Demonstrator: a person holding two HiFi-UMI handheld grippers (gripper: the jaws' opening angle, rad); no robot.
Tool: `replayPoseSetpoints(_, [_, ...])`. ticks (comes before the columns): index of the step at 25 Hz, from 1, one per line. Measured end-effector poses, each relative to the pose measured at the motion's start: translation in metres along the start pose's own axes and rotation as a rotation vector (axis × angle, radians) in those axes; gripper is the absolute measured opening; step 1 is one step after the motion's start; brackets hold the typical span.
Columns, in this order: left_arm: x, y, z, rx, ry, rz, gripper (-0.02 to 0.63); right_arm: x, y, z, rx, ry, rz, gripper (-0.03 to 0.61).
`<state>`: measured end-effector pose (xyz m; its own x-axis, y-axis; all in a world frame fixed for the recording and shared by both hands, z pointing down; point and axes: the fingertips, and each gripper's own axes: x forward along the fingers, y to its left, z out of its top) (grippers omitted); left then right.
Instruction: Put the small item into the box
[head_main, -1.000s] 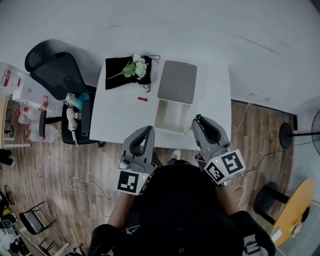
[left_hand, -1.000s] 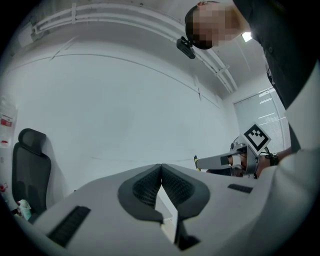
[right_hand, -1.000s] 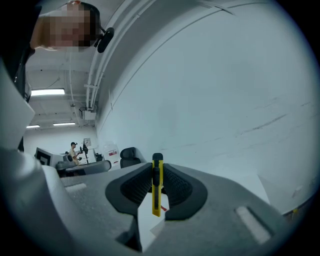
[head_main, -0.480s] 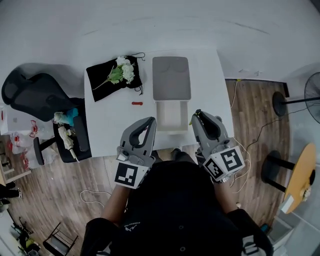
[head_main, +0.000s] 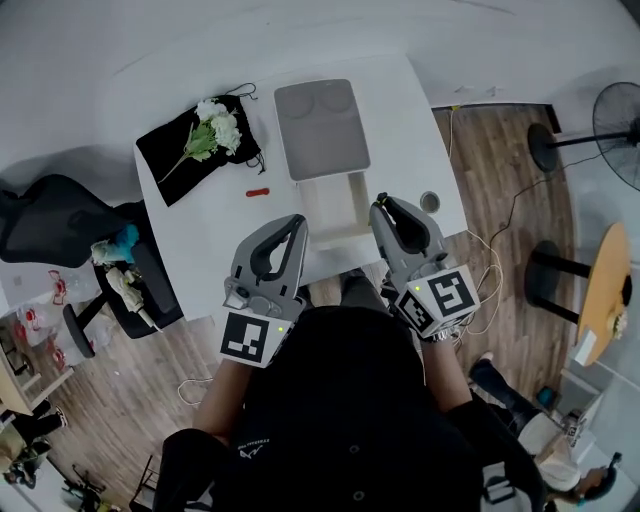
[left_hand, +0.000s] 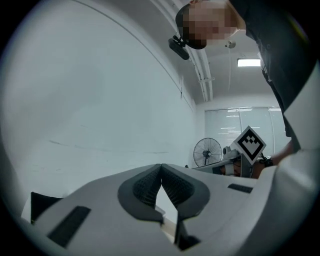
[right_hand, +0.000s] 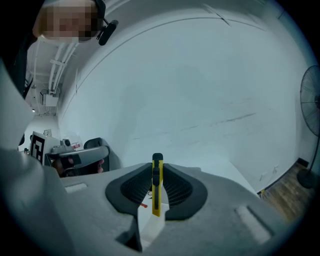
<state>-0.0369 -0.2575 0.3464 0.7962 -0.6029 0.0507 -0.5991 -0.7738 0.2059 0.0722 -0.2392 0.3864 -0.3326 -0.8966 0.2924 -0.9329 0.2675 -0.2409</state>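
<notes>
An open white box (head_main: 335, 203) lies on the white table (head_main: 215, 235), with its grey lid (head_main: 320, 128) just behind it. A small red item (head_main: 258, 192) rests on the table left of the box. My right gripper (head_main: 381, 201) hovers at the box's near right corner. In the right gripper view it (right_hand: 157, 167) is shut on a yellow utility knife (right_hand: 157, 196) that stands upright between the pads. My left gripper (head_main: 298, 221) is over the table's near edge, left of the box. Its (left_hand: 161, 167) jaws meet at the tips with nothing between them.
At the table's far left, a black cloth (head_main: 180, 165) carries white flowers (head_main: 215, 124). A small round object (head_main: 430, 202) sits near the right edge. A cluttered black chair (head_main: 60, 240) stands to the left, and a fan (head_main: 610, 125) stands on the wooden floor at the right.
The head view has swung, so the table now sits turned and higher in frame. Both grippers have edged forward toward the box. The round object at the right edge has come into view.
</notes>
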Motion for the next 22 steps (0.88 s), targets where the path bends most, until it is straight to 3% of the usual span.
replayPoseSetpoints(8, [0.000,0.015,-0.003,-0.014,0.017,-0.031,0.005,0.029,-0.013,-0.051,0.033,0.128,-0.057,0.071])
replayPoseSetpoints(22, [-0.007,0.036,-0.010,-0.021,0.036,-0.023,0.005,0.085,-0.023,-0.138,-0.010,0.401,-0.034,0.071])
